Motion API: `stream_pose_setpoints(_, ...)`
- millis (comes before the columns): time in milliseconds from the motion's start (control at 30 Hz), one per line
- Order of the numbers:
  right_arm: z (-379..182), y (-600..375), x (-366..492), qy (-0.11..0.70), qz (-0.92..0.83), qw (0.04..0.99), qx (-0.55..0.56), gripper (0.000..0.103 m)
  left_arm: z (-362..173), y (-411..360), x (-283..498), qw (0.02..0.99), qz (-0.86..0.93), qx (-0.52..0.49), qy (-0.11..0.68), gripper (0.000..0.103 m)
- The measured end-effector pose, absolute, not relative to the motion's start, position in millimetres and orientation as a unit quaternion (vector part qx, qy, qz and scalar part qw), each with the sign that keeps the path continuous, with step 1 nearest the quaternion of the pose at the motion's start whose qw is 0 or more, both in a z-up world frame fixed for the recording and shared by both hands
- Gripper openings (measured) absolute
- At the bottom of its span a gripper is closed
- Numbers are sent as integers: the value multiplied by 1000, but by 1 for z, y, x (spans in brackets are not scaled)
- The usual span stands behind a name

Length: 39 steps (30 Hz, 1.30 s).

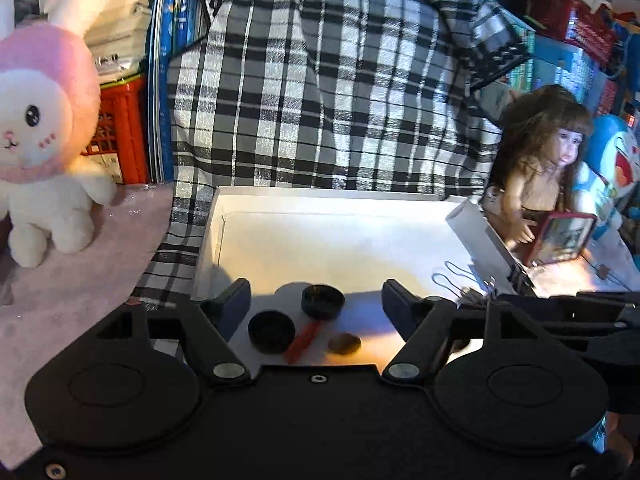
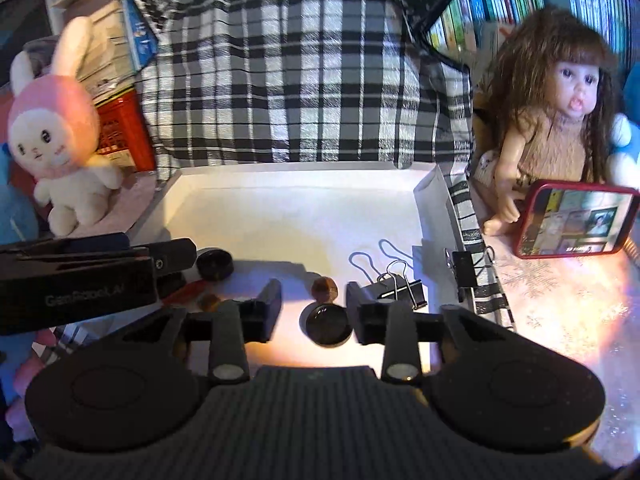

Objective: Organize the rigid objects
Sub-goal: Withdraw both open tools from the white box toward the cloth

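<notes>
- Hovering over the near end of a shallow white box (image 1: 224, 216), the left gripper (image 1: 316, 308) has its jaws spread wide with nothing pinched between them.
- Lying on the box floor in the gap between those jaws are two black caps (image 1: 271, 331), a red stick (image 1: 305, 342) and a small brown nut (image 1: 344, 343); none of them touches a finger.
- The right gripper (image 2: 314, 308) hangs over the same box, further right, jaws likewise apart and not pressing on anything.
- A round black lid (image 2: 329, 326) lies flat between its jaws, close to the right finger (image 2: 366, 316); a brown nut (image 2: 323, 289) sits just beyond it.
- A black binder clip (image 2: 400, 290) rests just right of that finger, with loose wire handles (image 2: 370, 262) on the floor beyond it.
- Another binder clip (image 2: 464, 268) is clamped on the box's right wall, by the checked cloth.
- In the right wrist view the left gripper's body crosses the left side and hides part of the near-left corner of the box.
- The far half of the box is bare.
- A black-and-white checked cloth (image 1: 320, 80) rises behind the box as a backdrop.
- A pink-and-white plush rabbit (image 1: 44, 128) stands far left of the box, in front of a red crate (image 1: 120, 120).
- A long-haired doll (image 2: 560, 120) sits to the right of the box, with a phone in a red case (image 2: 576, 220) propped before it.
- Books fill the shelves at the far right.
</notes>
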State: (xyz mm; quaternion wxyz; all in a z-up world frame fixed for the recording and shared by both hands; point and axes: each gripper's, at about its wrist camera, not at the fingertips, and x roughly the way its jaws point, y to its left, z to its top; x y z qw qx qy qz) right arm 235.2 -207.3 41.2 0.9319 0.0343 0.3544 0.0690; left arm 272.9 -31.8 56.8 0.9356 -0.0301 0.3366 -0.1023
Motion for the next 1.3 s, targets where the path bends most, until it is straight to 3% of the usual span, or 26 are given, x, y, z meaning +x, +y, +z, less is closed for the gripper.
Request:
stream_pose_setpoints(200, 46, -207, 204, 334, 76, 939, 18, 69, 68, -25, 232, 941, -116, -29, 317, 80)
stream_pose_setpoints(667, 45, -206, 132, 287, 89, 954, -16, 84, 73, -24, 143, 952, -135, -4, 276, 84)
stream_pose_setpoints(1300, 26, -212, 67, 251, 96, 963, -7, 87, 39, -16, 65, 957, -123, -17, 264, 85)
